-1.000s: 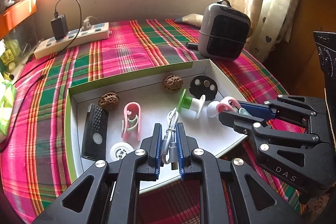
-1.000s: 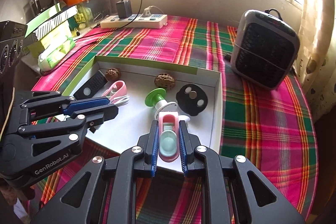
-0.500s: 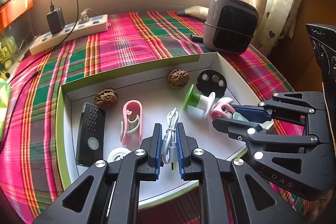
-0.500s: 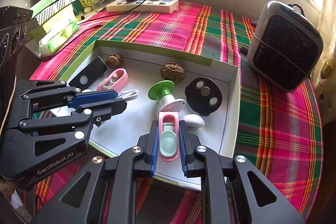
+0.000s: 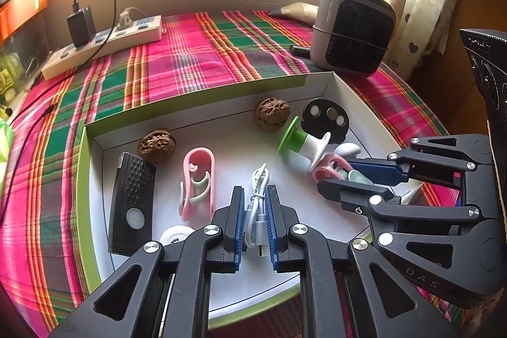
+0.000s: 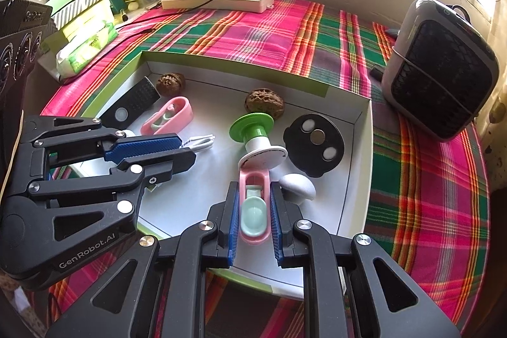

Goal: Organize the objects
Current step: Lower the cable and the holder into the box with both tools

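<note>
Your left tool (image 5: 256, 222) is clenched on the bundled white USB cable (image 5: 257, 205), and your right tool (image 6: 254, 219) grips the pink clip with a mint insert (image 6: 254, 208), both low over the white, green-edged cardboard tray (image 6: 359, 179). Beyond them, another pink clip (image 5: 197, 181), a black remote (image 5: 132, 201), a green-and-white spool (image 6: 255, 135) and two walnuts (image 6: 264, 102) already lie inside. On the plaid-covered desk (image 6: 259, 30) nothing small looks left, so you seem nearly done once these two are set down.

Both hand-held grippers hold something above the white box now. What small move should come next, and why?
Probably lower the left hand-held gripper and release. It is shut on the coiled white USB cable over bare floor of the white cardboard box with green rim. The right hand-held gripper grips the pink and mint clip, close beside the grey mushroom-shaped knob.
</note>
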{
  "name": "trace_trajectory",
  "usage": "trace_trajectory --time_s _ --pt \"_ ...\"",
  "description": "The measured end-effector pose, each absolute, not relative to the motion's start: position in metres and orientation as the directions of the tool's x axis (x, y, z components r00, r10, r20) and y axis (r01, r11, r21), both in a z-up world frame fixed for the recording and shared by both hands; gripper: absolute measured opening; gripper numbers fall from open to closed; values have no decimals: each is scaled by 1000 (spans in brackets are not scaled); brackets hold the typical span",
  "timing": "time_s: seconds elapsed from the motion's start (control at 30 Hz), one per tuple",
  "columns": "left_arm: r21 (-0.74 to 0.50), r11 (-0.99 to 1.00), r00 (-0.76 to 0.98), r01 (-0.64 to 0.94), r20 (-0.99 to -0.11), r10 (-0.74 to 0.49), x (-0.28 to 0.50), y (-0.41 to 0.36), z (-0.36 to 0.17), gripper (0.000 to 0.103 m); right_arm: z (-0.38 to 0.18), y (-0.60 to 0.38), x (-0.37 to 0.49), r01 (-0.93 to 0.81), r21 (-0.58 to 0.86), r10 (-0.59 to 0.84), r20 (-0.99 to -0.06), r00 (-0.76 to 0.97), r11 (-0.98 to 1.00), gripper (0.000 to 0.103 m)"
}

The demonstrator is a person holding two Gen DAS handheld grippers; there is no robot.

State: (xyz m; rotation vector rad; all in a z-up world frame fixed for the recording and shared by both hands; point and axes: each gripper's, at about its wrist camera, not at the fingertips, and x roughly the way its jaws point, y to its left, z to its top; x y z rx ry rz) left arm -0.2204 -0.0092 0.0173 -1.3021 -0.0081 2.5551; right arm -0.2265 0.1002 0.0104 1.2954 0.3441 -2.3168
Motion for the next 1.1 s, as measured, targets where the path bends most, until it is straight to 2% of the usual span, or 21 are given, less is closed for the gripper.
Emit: trace_trajectory --time_s 1.1 --pt "-106 -967 -559 -232 -799 222 -221 -5 14 15 7 100 -225 485 1 -258 -847 -464 -874 19"
